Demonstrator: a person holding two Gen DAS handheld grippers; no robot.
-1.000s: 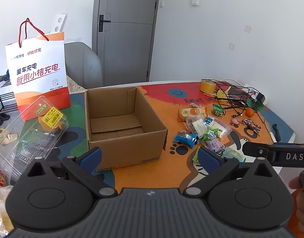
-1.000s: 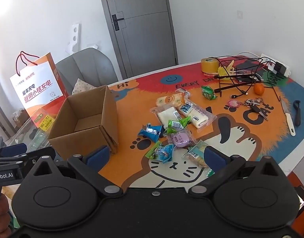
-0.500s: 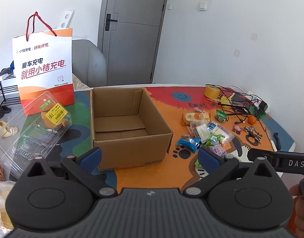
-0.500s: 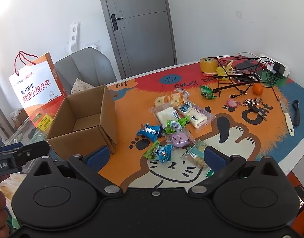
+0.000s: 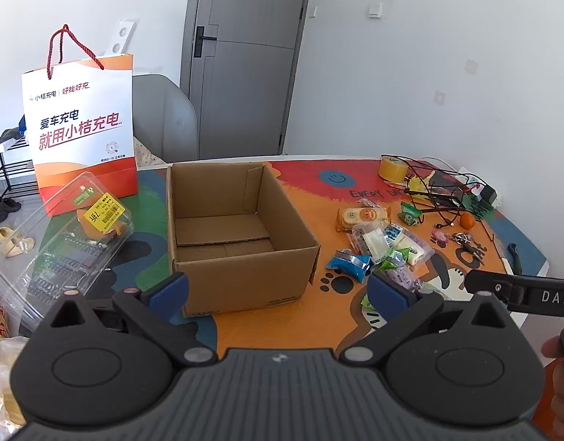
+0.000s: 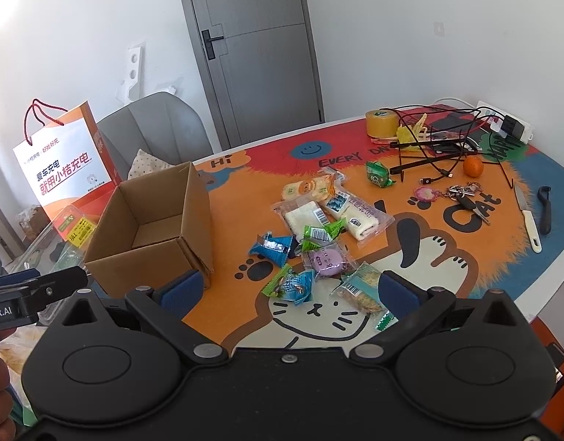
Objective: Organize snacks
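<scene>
An open, empty cardboard box (image 5: 237, 235) (image 6: 149, 228) stands on the colourful table mat. To its right lies a loose pile of wrapped snacks (image 5: 377, 250) (image 6: 318, 235): a blue triangular pack (image 6: 272, 248), a purple round one (image 6: 326, 259), white bars and a biscuit pack (image 6: 307, 189). My left gripper (image 5: 278, 288) hangs open just in front of the box, nothing between its blue pads. My right gripper (image 6: 289, 290) is open too, hovering above the near edge of the snack pile, holding nothing.
An orange-and-white paper bag (image 5: 79, 128) and a clear plastic clamshell (image 5: 57, 253) sit left of the box. At the far right are a tape roll (image 6: 381, 123), tangled cables (image 6: 443, 147), a small orange (image 6: 473, 166), keys (image 6: 462, 198) and a knife (image 6: 526, 220). A grey chair (image 6: 153, 125) stands behind the table.
Both grippers have shifted slightly; the left view has panned left and pulled back so the box sits more central. Both stay open, and nothing on the table has moved.
</scene>
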